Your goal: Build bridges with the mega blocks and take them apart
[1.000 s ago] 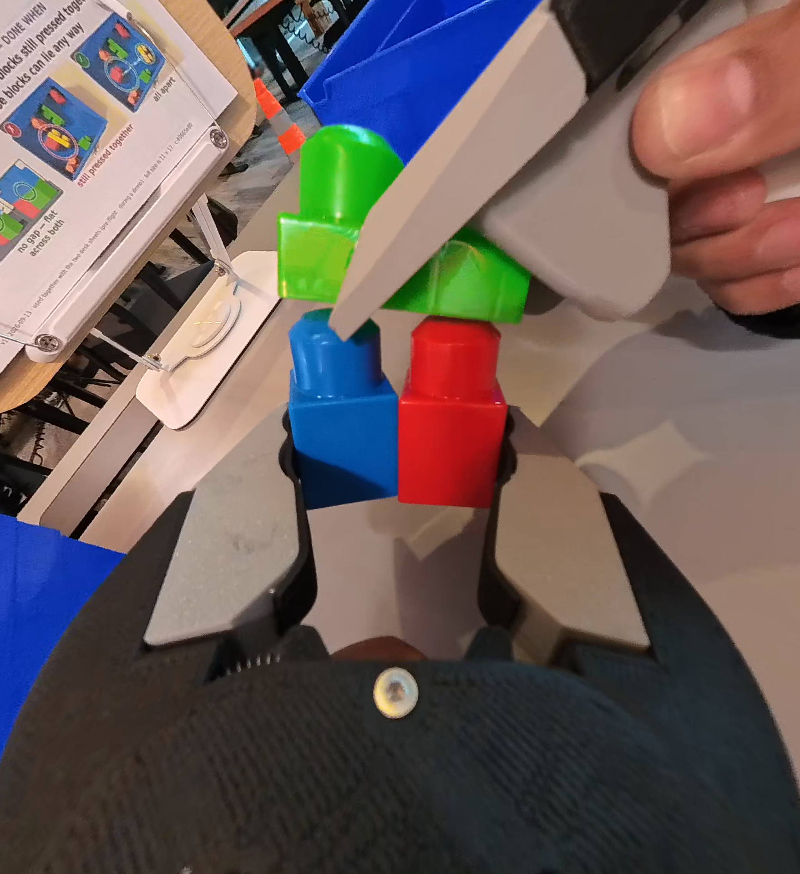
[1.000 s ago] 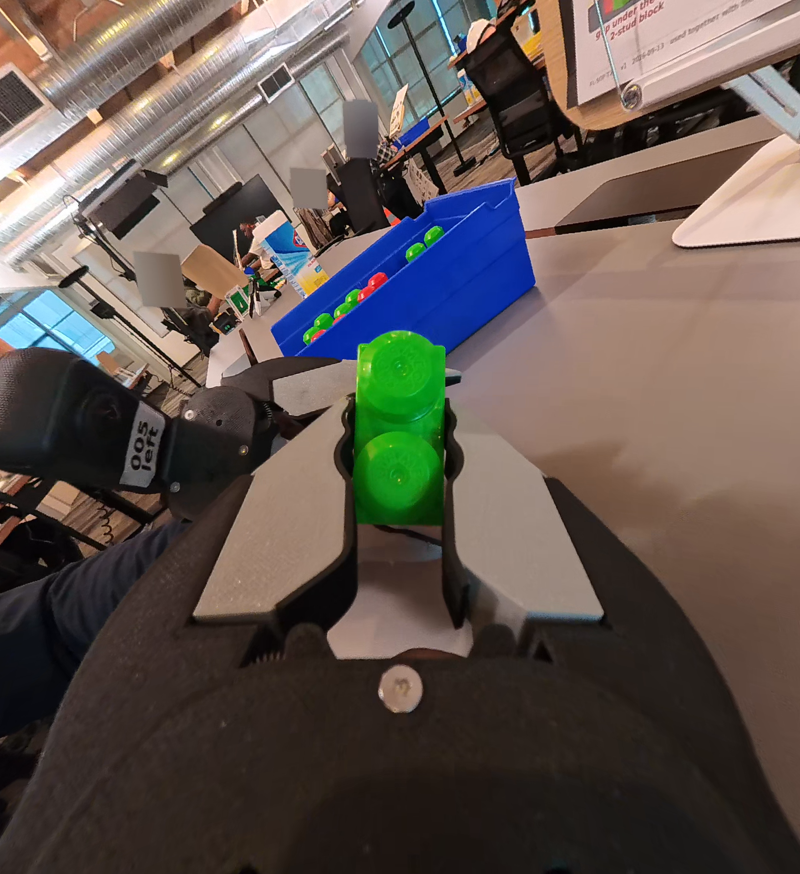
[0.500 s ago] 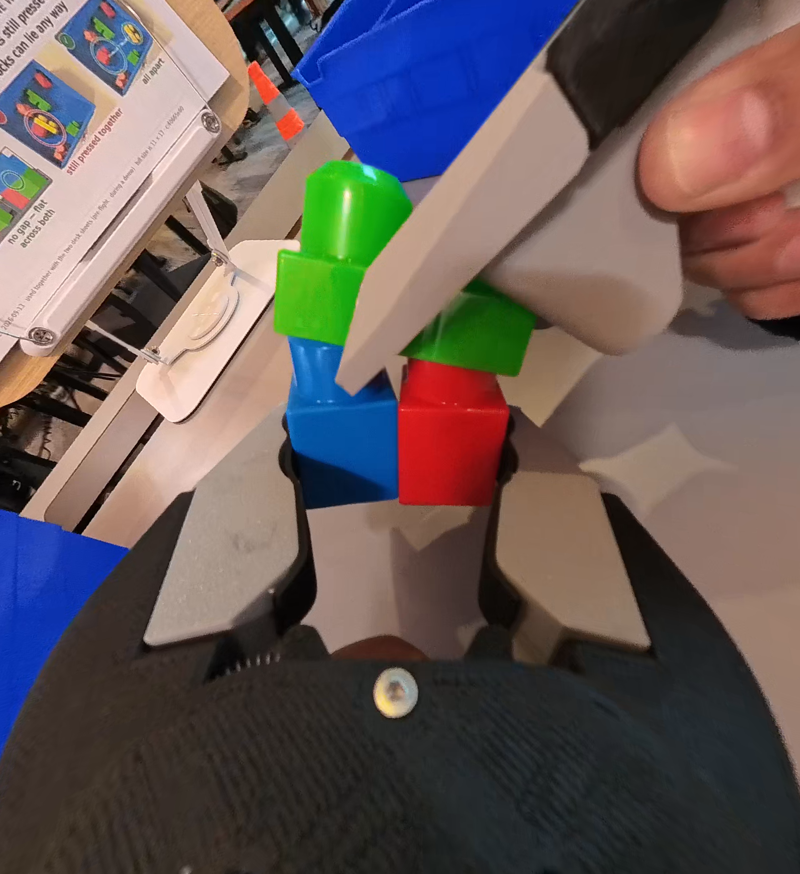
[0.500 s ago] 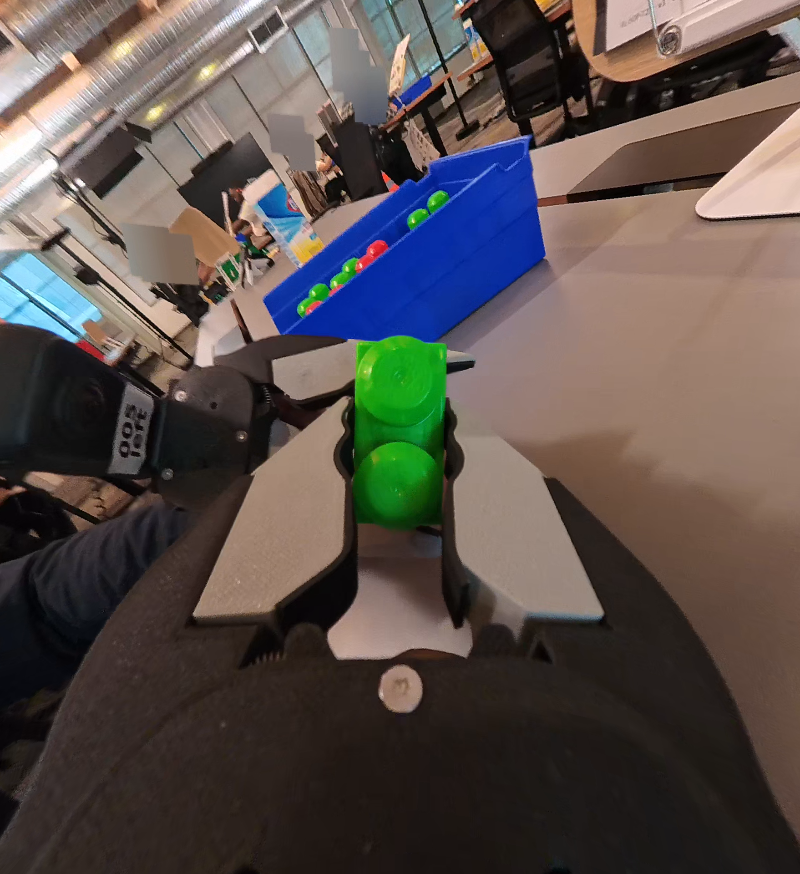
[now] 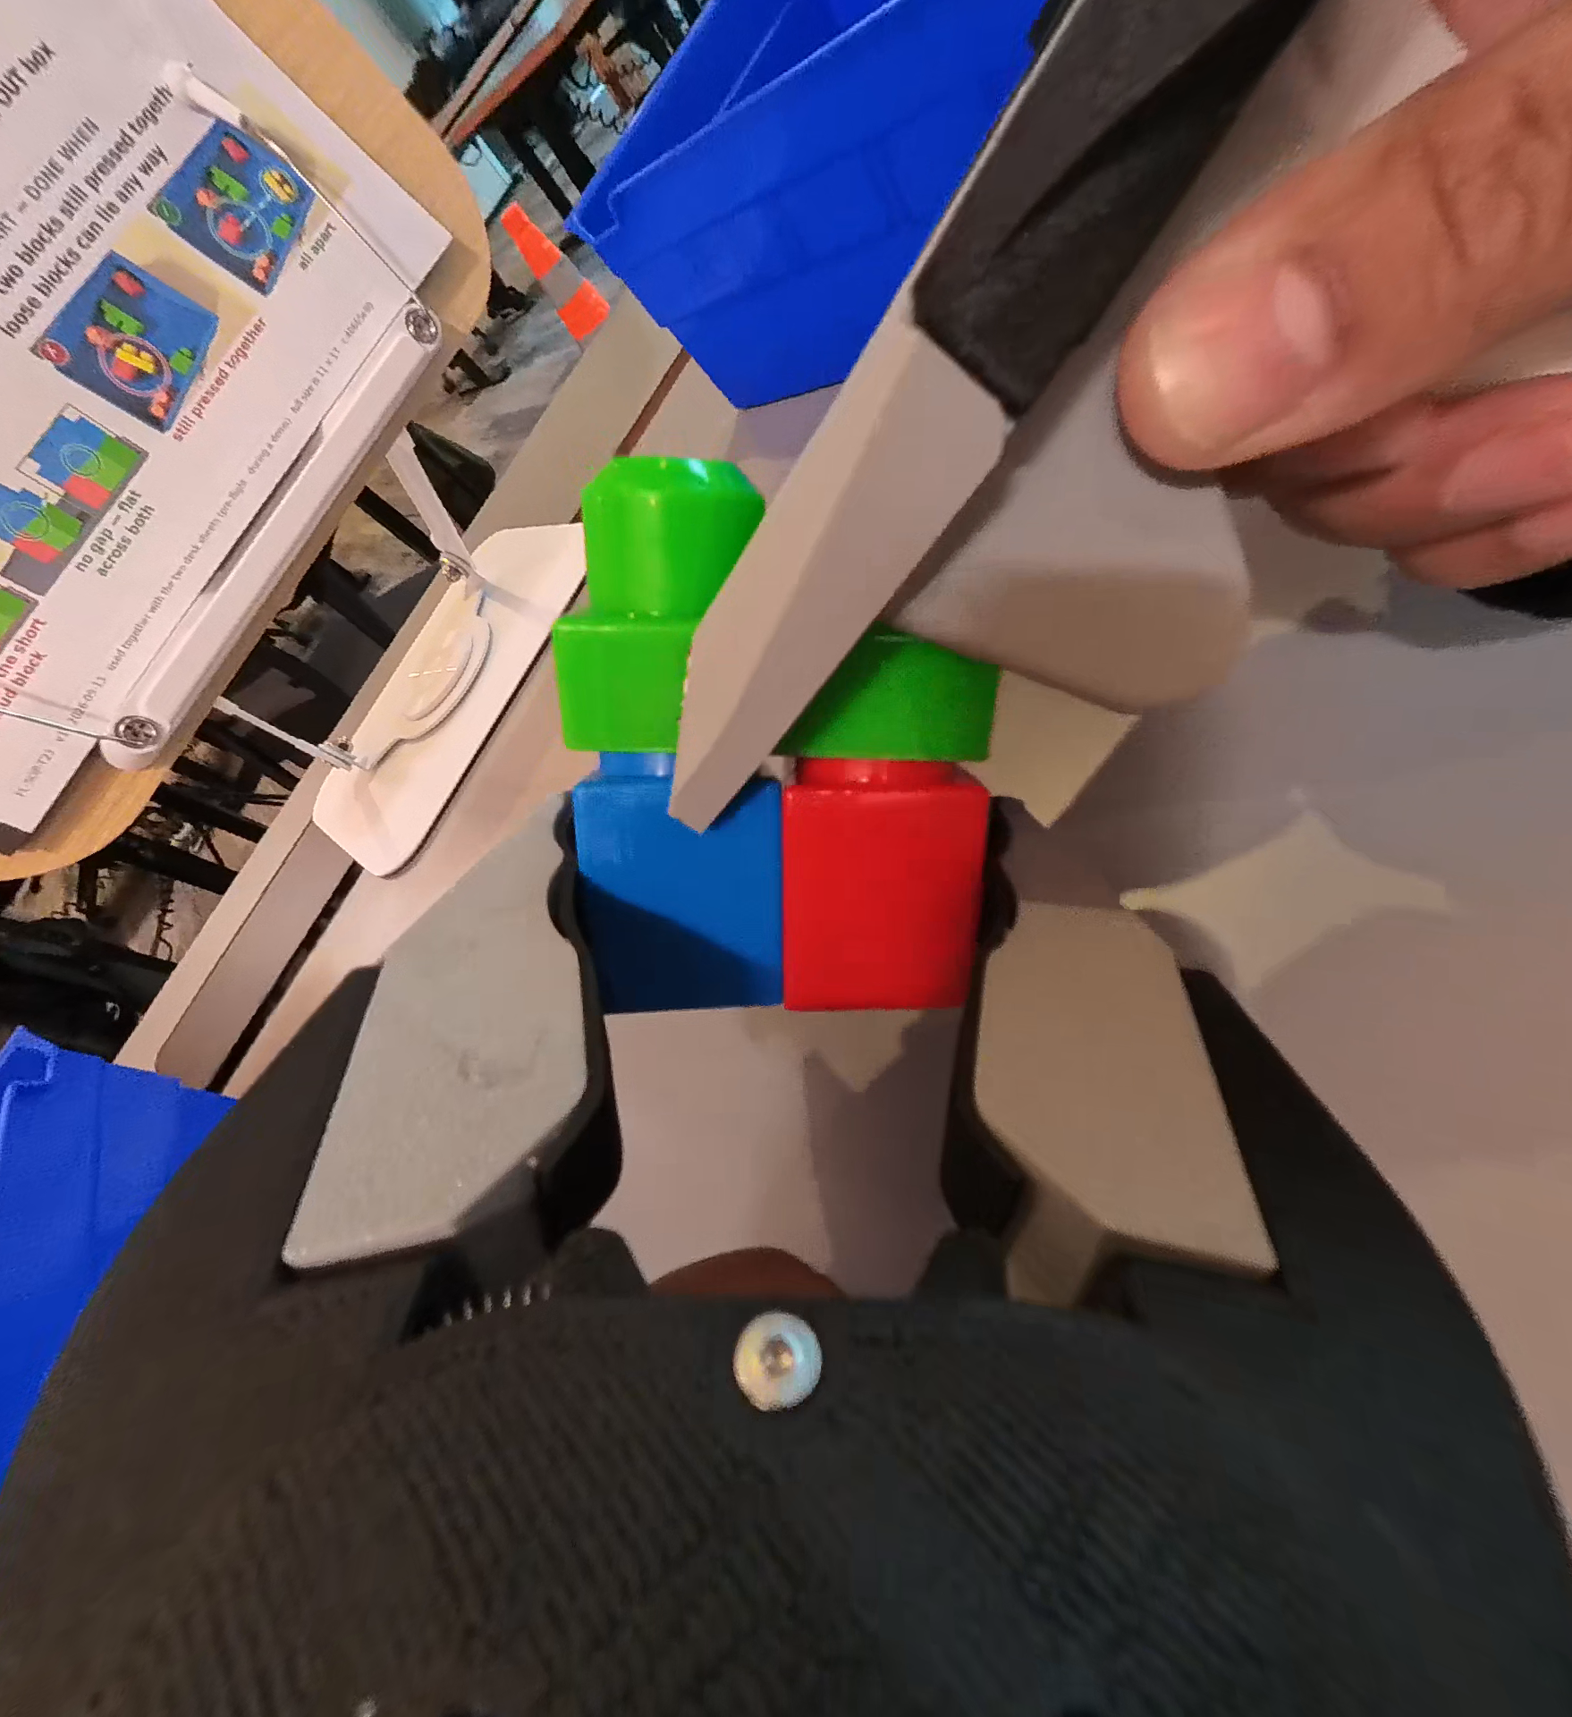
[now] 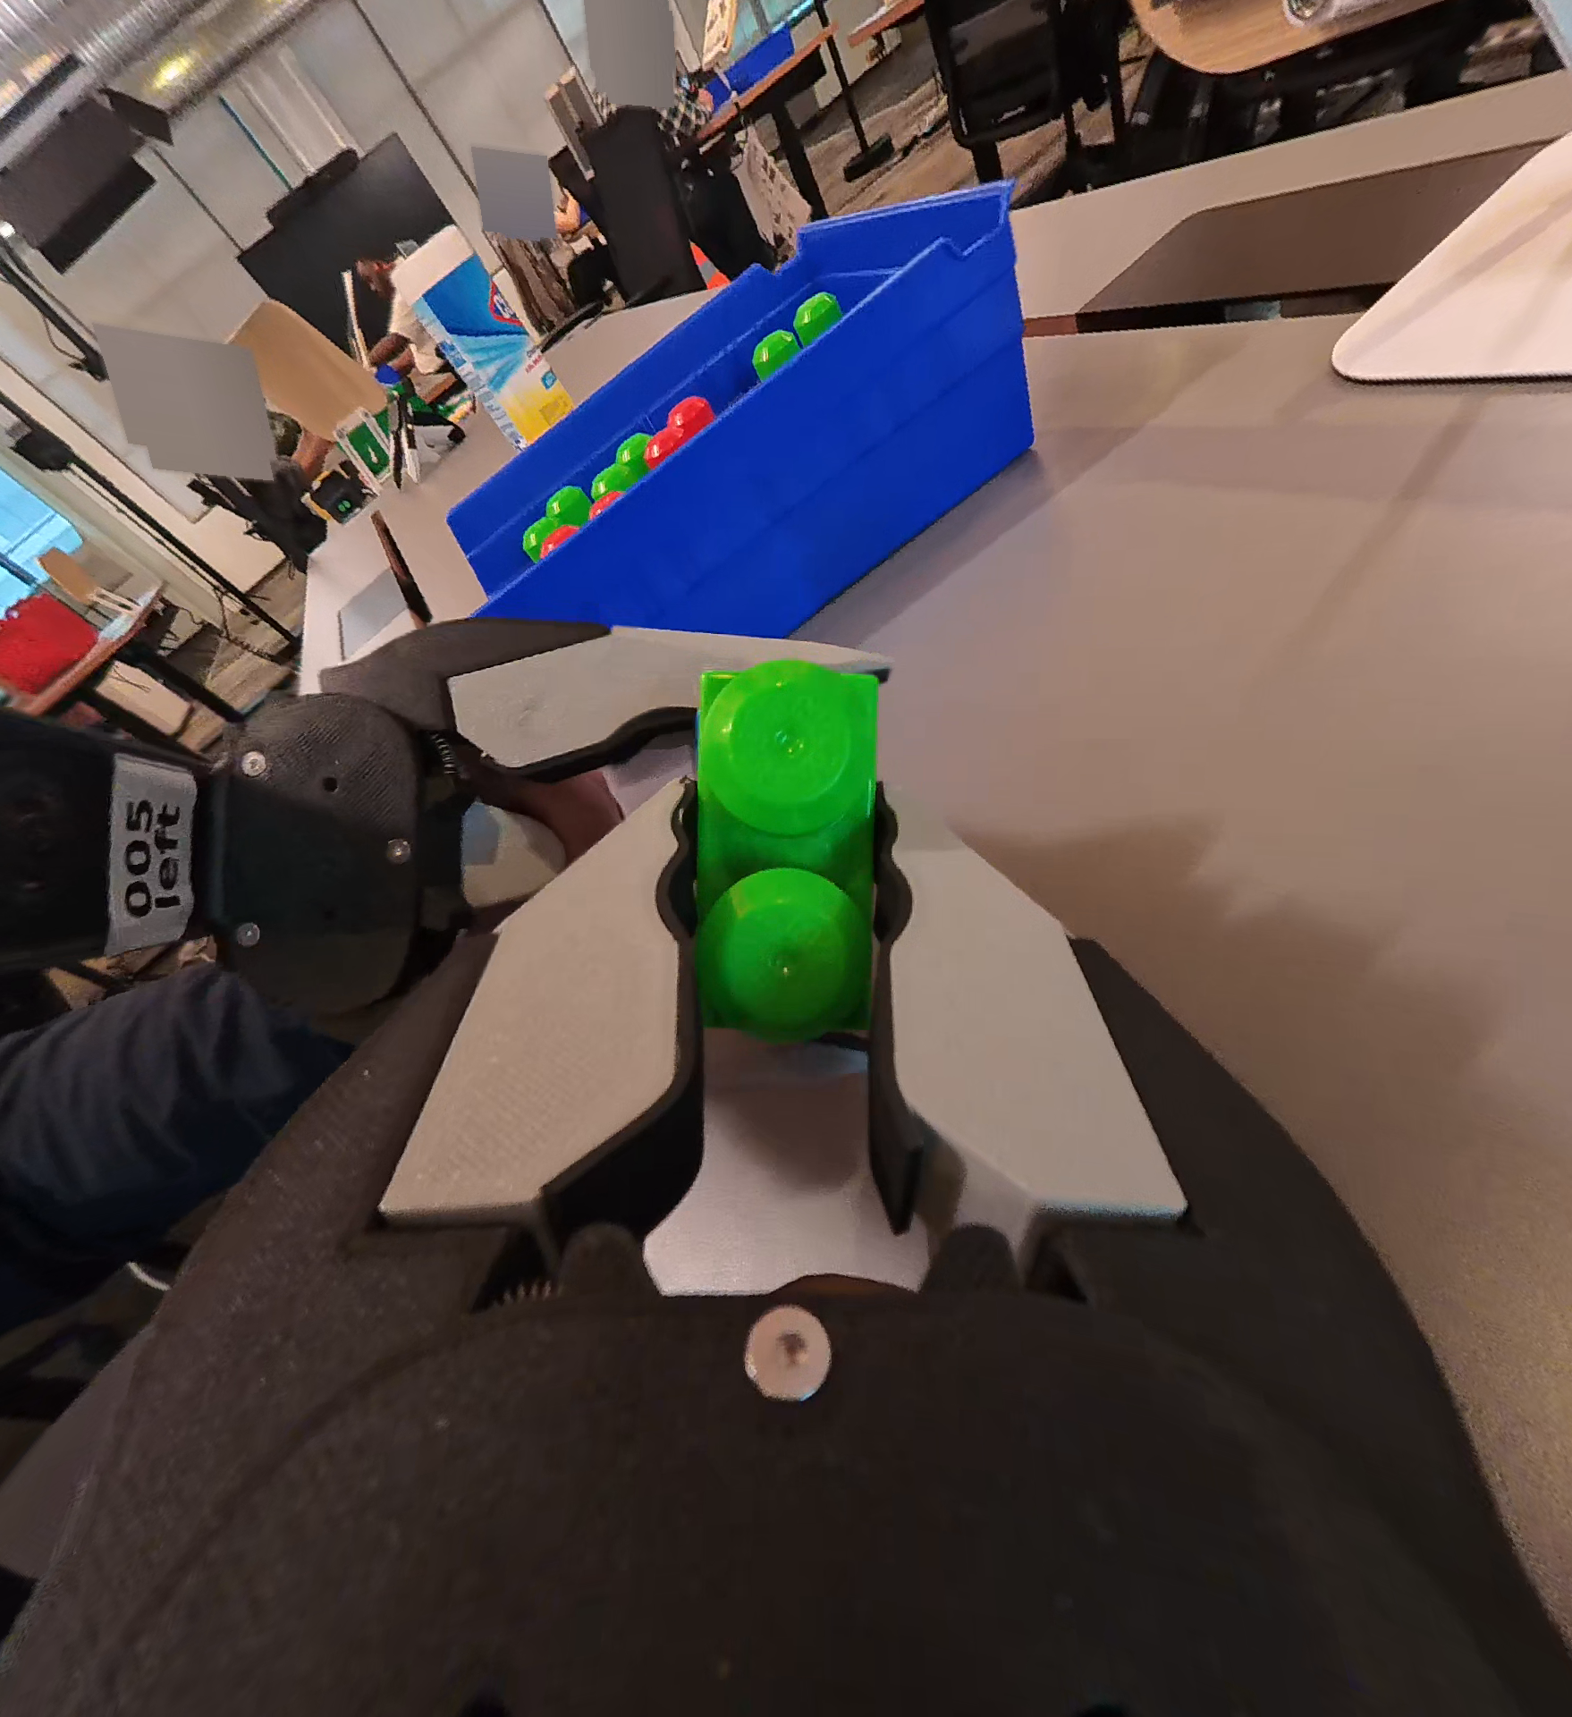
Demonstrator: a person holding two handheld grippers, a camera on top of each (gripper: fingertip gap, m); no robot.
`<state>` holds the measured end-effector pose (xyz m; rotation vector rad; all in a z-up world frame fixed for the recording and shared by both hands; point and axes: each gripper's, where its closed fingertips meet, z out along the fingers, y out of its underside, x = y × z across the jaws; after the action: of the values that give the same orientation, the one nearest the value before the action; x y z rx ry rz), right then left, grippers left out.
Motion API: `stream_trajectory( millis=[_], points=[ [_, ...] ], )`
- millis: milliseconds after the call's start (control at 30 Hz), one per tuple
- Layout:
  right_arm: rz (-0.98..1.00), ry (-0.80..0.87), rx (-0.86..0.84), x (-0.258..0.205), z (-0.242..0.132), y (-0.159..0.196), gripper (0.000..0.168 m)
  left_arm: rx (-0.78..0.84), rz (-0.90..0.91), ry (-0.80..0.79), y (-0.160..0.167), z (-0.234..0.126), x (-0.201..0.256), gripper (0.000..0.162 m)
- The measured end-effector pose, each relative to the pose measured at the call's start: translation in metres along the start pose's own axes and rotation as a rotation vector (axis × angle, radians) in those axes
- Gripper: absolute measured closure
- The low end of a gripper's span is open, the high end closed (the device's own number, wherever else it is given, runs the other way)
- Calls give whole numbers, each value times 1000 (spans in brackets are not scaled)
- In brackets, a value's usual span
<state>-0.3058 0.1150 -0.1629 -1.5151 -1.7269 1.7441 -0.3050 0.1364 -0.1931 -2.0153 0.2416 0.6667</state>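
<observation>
Lying crosswise atop blue block [image 5: 680,901] and red block [image 5: 880,897], green block [image 6: 787,845].

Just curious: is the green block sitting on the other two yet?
Nearly: the green block covers both studs of the blue block and red block.

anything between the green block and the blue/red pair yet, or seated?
Nearly seated. In the left wrist view only a thin gap separates the green block from the blue block and red block; short slivers of their studs show there, nothing else.

Green block [image 6: 787,855] between right tongs [image 6: 787,869], seemingly clamped
</observation>
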Motion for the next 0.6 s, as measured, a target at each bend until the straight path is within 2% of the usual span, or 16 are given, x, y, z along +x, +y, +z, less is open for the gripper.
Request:
stream_trajectory(
  millis=[600],
  points=[
    [17,-34,35,-2,0,-4,135,13,-17,-1,-4,-1,-2,78]
  ],
)
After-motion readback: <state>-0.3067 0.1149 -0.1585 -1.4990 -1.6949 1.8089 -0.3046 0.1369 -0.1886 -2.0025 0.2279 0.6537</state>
